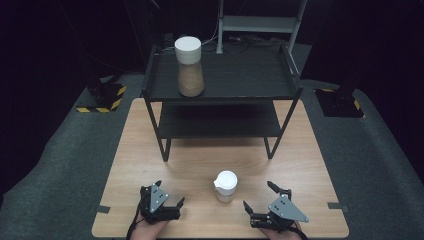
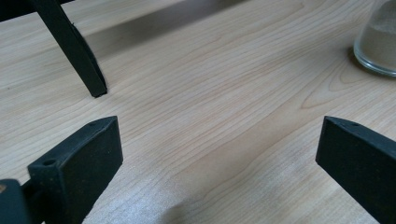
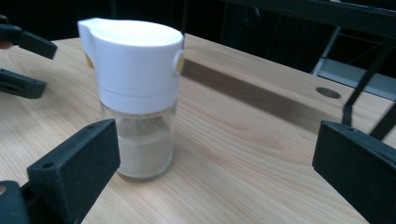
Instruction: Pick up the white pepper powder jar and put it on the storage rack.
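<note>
Black jaws stand wide apart on the right gripper (image 1: pixel 256 195), and they hold nothing. In the right gripper view the small jar (image 3: pixel 135 98) stands on the wood just past the left jaw, not touching it. The jar has a white cap on top and clear glass below, with pale powder in the bottom part. It stands upright.

The left gripper (image 1: pixel 169 192) also has its jaws spread wide, with bare wood between them. In the left gripper view the glass bottom of the small jar (image 2: pixel 378 42) sits at the far right, well away from the jaws. A black rack leg (image 2: pixel 74 51) stands on the wood at the far left.

From the high view, the small jar (image 1: pixel 226 186) stands near the front of the wooden table (image 1: pixel 150 150), between the two grippers and a bit closer to the right one. Each gripper sits at the near edge, held by a hand.

Farther back on the table stands a black rack (image 1: pixel 250 80) with two shelves. A big jar (image 1: pixel 189 66) with a white cap and brown powder stands on the top shelf, at its left side, close to the front edge
</note>
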